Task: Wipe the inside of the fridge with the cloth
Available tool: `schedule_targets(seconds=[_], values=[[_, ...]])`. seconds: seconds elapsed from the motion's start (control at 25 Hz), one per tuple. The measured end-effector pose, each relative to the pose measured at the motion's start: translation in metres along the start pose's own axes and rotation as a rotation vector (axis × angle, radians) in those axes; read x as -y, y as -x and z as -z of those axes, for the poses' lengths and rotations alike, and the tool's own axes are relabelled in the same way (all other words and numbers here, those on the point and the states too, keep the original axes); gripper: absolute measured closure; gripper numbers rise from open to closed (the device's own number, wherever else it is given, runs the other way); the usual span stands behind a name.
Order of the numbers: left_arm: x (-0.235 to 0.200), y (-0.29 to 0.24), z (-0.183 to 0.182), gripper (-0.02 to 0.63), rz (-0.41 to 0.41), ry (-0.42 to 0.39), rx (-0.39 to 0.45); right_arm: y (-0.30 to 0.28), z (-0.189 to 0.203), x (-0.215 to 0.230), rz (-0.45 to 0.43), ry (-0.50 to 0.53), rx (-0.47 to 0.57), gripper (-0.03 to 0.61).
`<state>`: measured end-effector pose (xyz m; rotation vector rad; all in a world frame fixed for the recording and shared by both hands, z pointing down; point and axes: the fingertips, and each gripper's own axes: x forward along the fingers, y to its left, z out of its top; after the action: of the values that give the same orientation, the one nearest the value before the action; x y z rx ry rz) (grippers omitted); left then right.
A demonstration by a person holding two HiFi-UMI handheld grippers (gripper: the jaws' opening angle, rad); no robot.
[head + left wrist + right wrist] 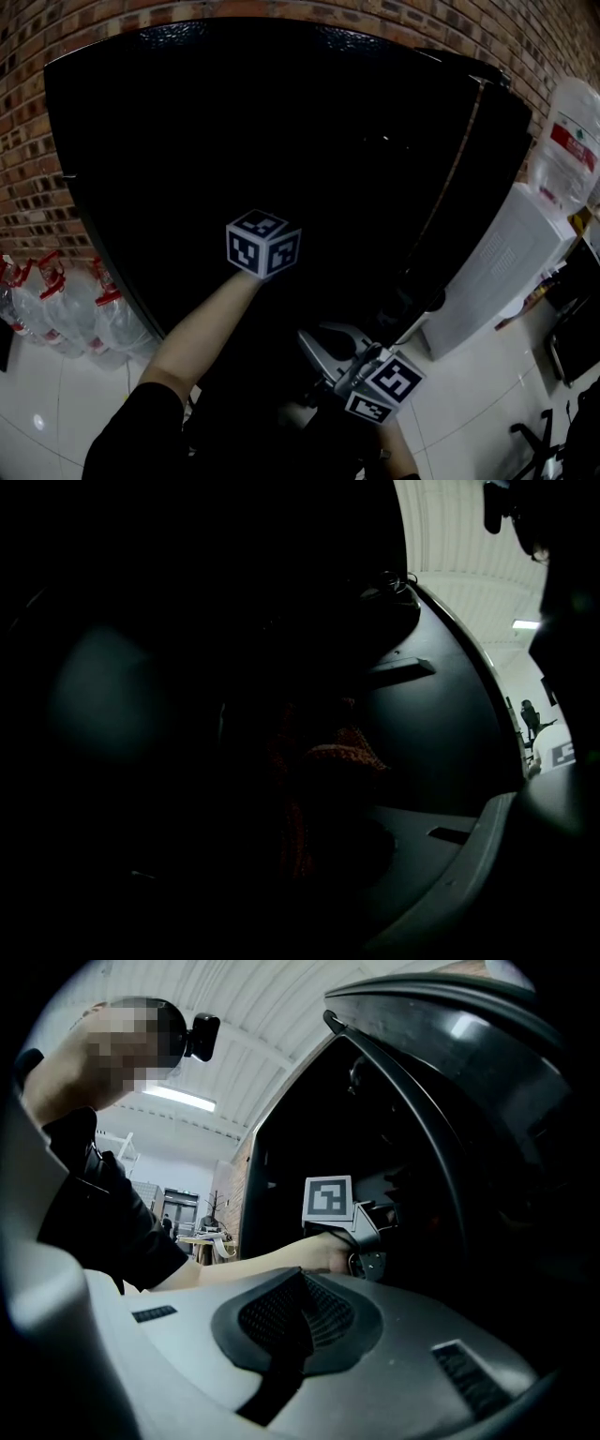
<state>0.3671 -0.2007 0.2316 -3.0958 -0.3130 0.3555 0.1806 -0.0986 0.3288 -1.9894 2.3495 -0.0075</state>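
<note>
A white water dispenser [487, 272] topped with an upturned bottle [567, 141] stands well to the right of the right claw [319, 342]. Far to that claw's left, clear water jugs [117, 323] with red handles sit on the white tiled floor [469, 394], against a brick wall [28, 187].

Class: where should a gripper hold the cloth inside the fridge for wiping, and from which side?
Probably pinch a bunched fold of the cloth, as the left gripper does, coming through the open front of the fridge. It's limp, so a pinched fold leaves the rest free to wipe.
</note>
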Motion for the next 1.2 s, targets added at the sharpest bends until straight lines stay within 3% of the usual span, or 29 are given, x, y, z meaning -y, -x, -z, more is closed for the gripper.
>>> schedule_targets(seconds=[0.28,0.52,1.2], values=[[-0.033,-0.012,0.008,0.549,-0.057,0.029,0.023,-0.002,0.005,0.006,0.012,-0.014,-0.006,0.574],[-0.054,-0.021,0.015,0.549,-0.096,-0.003,0.016,-0.004,0.004,0.008,0.007,-0.006,-0.007,0.574],[-0.096,-0.038,0.034,0.549,-0.272,-0.045,-0.064,-0.004,0.002,0.011,0.021,0.008,-0.017,0.574]])
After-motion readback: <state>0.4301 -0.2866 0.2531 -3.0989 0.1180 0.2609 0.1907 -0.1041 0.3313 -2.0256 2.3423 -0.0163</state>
